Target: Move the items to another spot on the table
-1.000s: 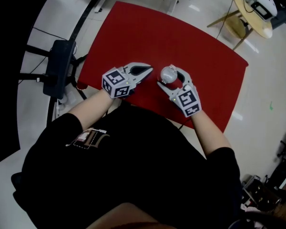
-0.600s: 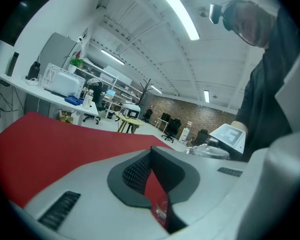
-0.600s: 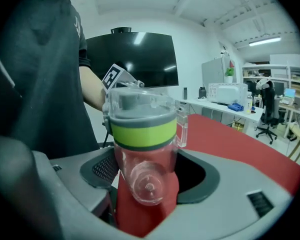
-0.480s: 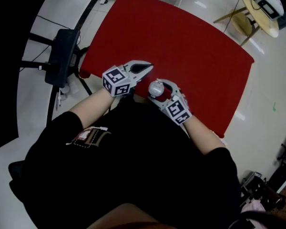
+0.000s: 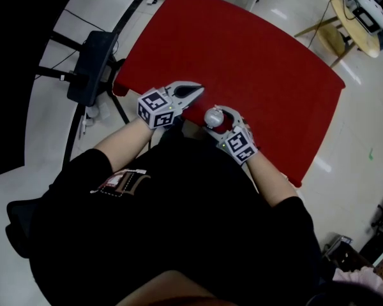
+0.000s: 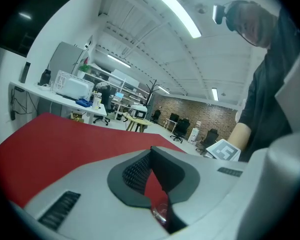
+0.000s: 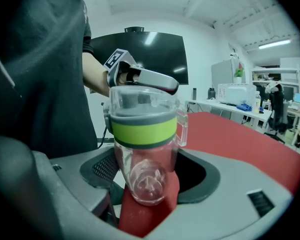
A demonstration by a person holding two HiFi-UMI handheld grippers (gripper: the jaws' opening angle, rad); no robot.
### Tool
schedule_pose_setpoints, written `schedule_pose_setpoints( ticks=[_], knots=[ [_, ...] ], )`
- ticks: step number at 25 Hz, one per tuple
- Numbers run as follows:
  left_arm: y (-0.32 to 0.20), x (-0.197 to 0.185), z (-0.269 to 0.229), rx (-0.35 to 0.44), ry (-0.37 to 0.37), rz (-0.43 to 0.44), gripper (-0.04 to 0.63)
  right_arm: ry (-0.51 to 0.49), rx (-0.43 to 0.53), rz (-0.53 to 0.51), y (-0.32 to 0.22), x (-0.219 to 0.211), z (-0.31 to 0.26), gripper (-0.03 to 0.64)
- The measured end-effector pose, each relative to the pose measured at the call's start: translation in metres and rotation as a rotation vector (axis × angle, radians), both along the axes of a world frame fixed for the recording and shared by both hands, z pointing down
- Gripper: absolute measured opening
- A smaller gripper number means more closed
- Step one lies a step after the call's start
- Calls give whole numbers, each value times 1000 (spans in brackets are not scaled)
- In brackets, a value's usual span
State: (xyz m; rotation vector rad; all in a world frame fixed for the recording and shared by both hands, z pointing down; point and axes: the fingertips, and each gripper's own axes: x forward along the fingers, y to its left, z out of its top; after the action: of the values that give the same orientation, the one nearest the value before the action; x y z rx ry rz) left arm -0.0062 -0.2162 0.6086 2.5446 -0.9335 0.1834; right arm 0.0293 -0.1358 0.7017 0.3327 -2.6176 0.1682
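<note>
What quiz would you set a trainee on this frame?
1. True or false: the right gripper is shut on the bottle.
2. What colour is the bottle's band? A) blue B) green C) orange
3. Fill in: the left gripper, jaws together, holds ____.

Key: 1 true; 2 B; 3 nothing.
</note>
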Motion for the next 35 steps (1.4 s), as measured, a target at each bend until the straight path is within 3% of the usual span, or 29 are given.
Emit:
schedule_pose_setpoints(
  ticks=[8, 13, 18, 21, 25, 28, 32, 33, 35],
  knots=[
    [26, -2, -31, 42, 9, -5, -8, 14, -7, 56, 3, 24, -22, 385],
    [67, -24, -74, 104, 28, 45, -8, 61, -22, 271, 8, 64, -27, 388],
    [120, -62, -87, 116, 45, 92, -8, 71, -9, 472, 3, 56, -26, 396],
    [170, -82, -103, 117, 49, 151, -8, 104, -45, 572, 36, 53, -24, 396],
    [233, -91, -116, 117, 64, 214, -8, 147, -70, 613, 101, 52, -30, 396],
    [266, -94, -125, 125, 69, 235, -8, 86, -97, 615, 146, 41, -56, 394],
    [303, -87, -140, 137, 50, 241, -8, -127, -135, 579, 208, 24, -132, 373],
    [311, -82, -145, 141, 46, 237, -8, -190, -142, 577, 222, 24, -155, 355],
    [323, -68, -155, 162, 49, 224, -8, -299, -144, 560, 247, 30, -198, 257]
  ],
)
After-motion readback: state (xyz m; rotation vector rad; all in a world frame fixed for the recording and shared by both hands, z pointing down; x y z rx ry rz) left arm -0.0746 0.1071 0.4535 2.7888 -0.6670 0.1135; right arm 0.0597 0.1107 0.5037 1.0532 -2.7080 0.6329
